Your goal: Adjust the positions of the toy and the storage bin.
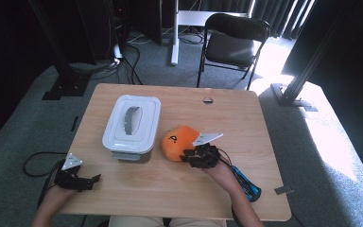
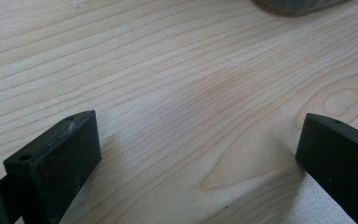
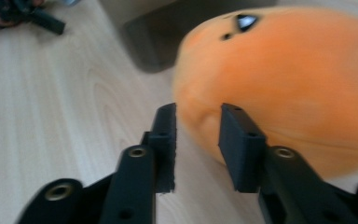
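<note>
An orange plush toy [image 1: 177,141] [image 3: 298,70] with a small dark face lies at mid-table, right of a white lidded container [image 1: 132,123]. My right gripper [image 1: 185,155] [image 3: 198,114] is at the toy's near edge. Its jaws stand close together with a fold of the plush between their tips. My left gripper [image 1: 93,180] [image 2: 198,140] rests low over bare wood near the front left corner of the table [image 1: 170,189], its jaws wide apart and nothing between them.
The container has a grey handle on its lid, and its dark wall [image 3: 154,37] stands just behind the toy. A blue tool [image 1: 246,183] lies by the right forearm. A black chair [image 1: 231,42] stands beyond the table. A cable [image 1: 33,161] trails off the left edge.
</note>
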`<state>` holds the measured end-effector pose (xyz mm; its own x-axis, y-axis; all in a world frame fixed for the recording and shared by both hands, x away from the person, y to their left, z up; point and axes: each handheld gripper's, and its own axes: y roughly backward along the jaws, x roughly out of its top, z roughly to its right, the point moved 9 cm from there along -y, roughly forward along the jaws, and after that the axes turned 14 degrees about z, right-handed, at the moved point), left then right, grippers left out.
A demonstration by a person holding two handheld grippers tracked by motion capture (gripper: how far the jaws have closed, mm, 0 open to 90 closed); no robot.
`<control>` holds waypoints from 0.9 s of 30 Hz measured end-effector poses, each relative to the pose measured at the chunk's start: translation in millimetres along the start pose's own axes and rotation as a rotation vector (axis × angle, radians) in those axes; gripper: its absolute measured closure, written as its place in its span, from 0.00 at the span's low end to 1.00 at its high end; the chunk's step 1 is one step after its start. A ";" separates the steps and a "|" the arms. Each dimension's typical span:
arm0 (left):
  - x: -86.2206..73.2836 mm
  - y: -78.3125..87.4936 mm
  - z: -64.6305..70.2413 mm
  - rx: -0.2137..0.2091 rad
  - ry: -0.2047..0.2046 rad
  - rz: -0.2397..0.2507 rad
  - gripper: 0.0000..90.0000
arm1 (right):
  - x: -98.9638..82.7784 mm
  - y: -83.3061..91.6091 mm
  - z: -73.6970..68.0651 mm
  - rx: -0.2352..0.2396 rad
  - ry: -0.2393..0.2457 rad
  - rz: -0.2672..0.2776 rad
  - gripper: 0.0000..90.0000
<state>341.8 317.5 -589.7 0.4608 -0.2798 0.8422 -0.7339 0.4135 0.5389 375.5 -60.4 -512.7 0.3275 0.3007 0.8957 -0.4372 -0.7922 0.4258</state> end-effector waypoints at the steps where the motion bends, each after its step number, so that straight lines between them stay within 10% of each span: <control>1: 0.0 0.0 0.0 0.000 0.001 0.001 0.00 | 1.8 4.0 4.2 -0.016 0.005 0.005 0.72; 18: 0.0 0.1 -0.1 -0.001 0.002 0.001 0.00 | 8.1 21.9 90.9 -0.205 -0.073 0.010 0.65; 27: 0.2 0.2 -0.3 -0.003 0.006 0.003 0.00 | 10.9 10.2 108.1 -0.185 -0.114 -0.018 0.65</control>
<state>342.0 317.7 -589.4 0.4613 -0.2731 0.8441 -0.7340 0.4170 0.5361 465.2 -122.6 -512.5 0.4246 0.2434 0.8721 -0.5732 -0.6733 0.4670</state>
